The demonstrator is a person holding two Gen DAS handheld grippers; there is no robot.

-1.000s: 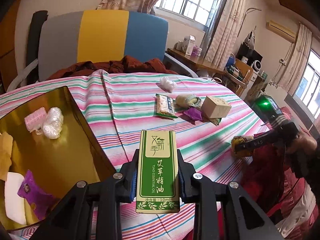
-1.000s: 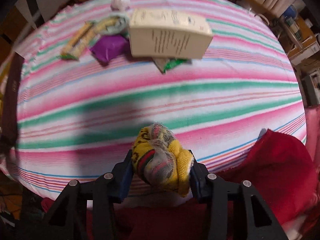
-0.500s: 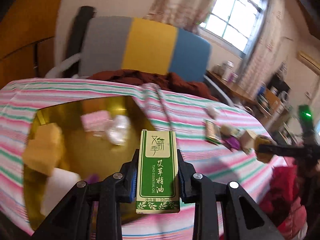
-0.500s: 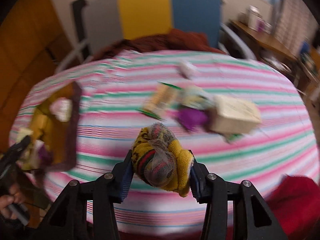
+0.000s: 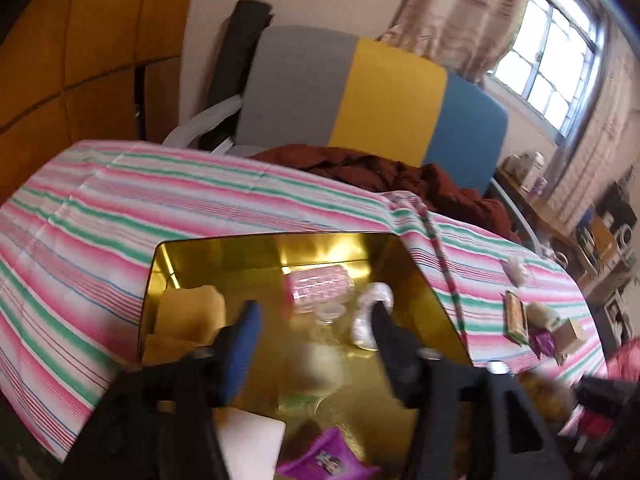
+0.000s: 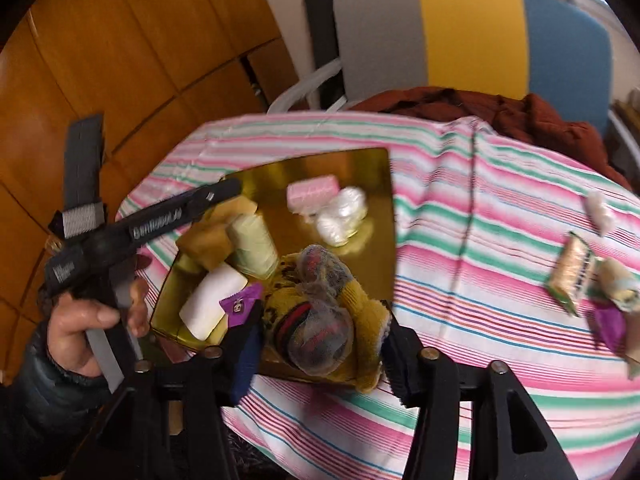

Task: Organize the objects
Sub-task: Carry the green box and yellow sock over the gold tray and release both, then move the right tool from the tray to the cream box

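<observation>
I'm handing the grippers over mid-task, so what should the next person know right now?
Left gripper: open, empty, above the gold tray.
Right gripper: shut on the yellow bundle, over the tray's near edge.
Done: pale green box and other small items lie in the tray.
Left: probably release the bundle, then fetch the snack packet, purple sachet and white lump from the striped cloth.

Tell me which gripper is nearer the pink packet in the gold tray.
Left. The left gripper hangs open over the gold tray, with the pink packet just beyond its fingertips. The right gripper hangs at the tray's near edge, with a yellow netted bundle between its fingers.
</observation>
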